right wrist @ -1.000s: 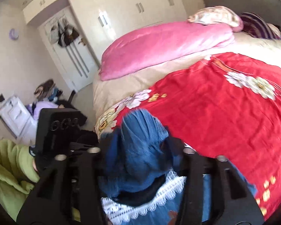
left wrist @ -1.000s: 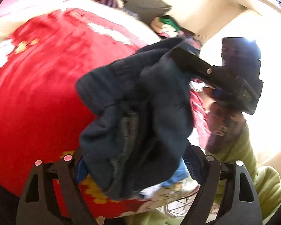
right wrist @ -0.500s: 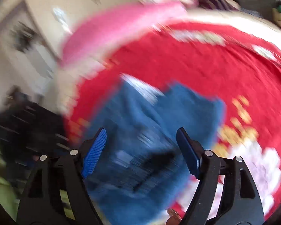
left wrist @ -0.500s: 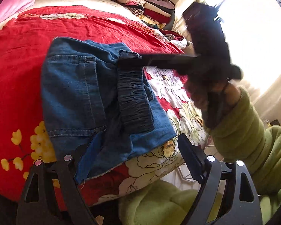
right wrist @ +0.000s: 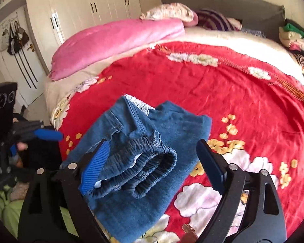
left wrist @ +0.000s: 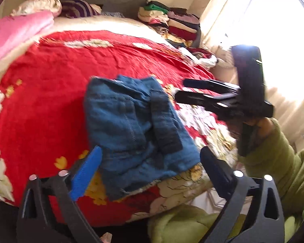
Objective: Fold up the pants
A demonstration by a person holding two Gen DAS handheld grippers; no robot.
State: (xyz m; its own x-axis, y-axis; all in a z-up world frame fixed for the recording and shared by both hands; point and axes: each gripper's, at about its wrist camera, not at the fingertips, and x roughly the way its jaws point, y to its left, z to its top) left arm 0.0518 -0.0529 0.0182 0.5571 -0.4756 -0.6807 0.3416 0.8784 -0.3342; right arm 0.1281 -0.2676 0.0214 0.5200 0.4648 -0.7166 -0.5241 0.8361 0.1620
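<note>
Left wrist view, left to right: pink quilt (left wrist: 14, 34) at upper left; red flowered bedspread (left wrist: 50, 101) across the bed; folded blue pants (left wrist: 135, 125) at centre, lying on the bedspread near its lower edge; stack of folded clothes (left wrist: 172, 20) at upper right. The left gripper (left wrist: 150, 172) at the bottom has its fingers (left wrist: 87, 174) wide apart and opening, clear of the pants. The right gripper (left wrist: 180, 90) at right, held by a hand in a green sleeve (left wrist: 277, 162), points at the pants without touching.

Right wrist view: wardrobe (right wrist: 87, 6) at upper left; pants (right wrist: 143, 141) at lower centre, elastic waistband uppermost. The right gripper (right wrist: 152, 162) fingers (right wrist: 95, 164) are opening, straddling the waistband, pads not pressing.
</note>
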